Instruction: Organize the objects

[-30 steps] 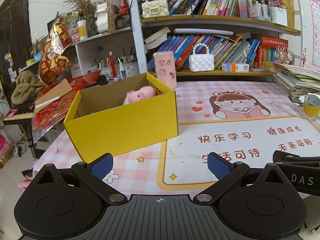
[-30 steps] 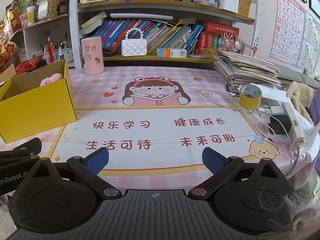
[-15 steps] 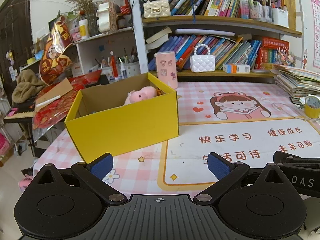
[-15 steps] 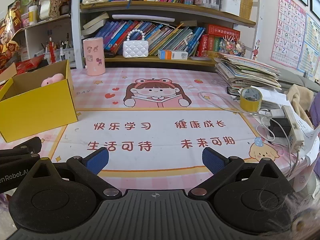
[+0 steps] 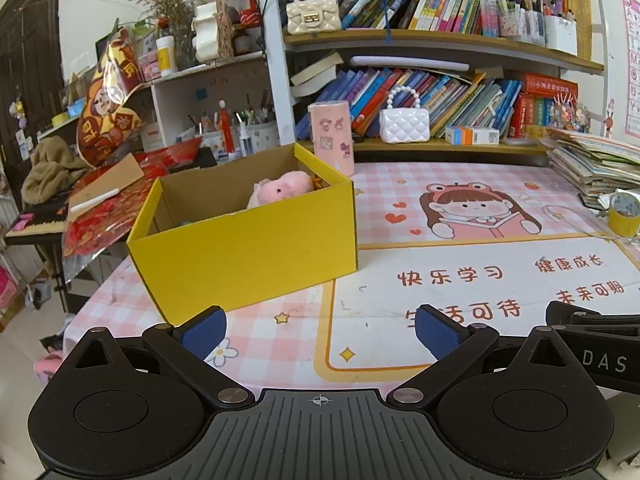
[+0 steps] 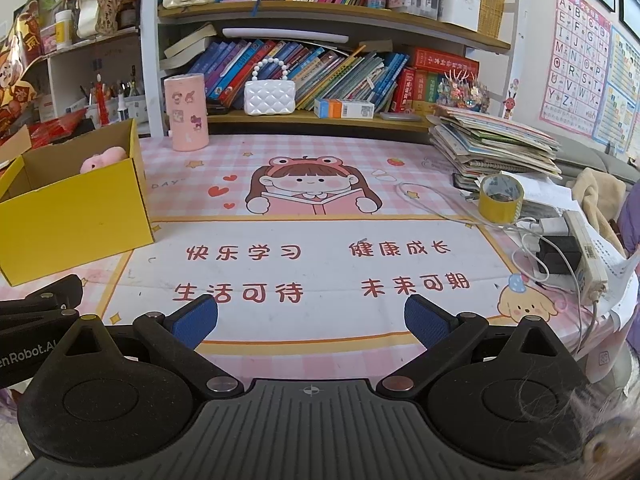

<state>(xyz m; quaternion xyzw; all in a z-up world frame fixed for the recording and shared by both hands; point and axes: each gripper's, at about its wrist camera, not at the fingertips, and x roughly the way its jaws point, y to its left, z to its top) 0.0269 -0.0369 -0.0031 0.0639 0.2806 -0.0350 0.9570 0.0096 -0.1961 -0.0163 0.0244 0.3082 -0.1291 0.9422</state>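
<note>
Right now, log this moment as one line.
left claw: open, empty | right claw: open, empty | pink plush: in yellow box | yellow tape roll: on table

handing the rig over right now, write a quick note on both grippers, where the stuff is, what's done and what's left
Left gripper: jaws open, holding nothing, low over the near edge of the table, facing the open yellow cardboard box.
Right gripper: jaws open, holding nothing, over the printed pink checked table mat.
Done: a pink plush toy already sits inside the box.
Left, by my reading: loose items on the table are the pink stickered cylinder at the back, the roll of yellow tape and the white cable on the right. The tape looks the nearest pick for the right gripper.
</note>
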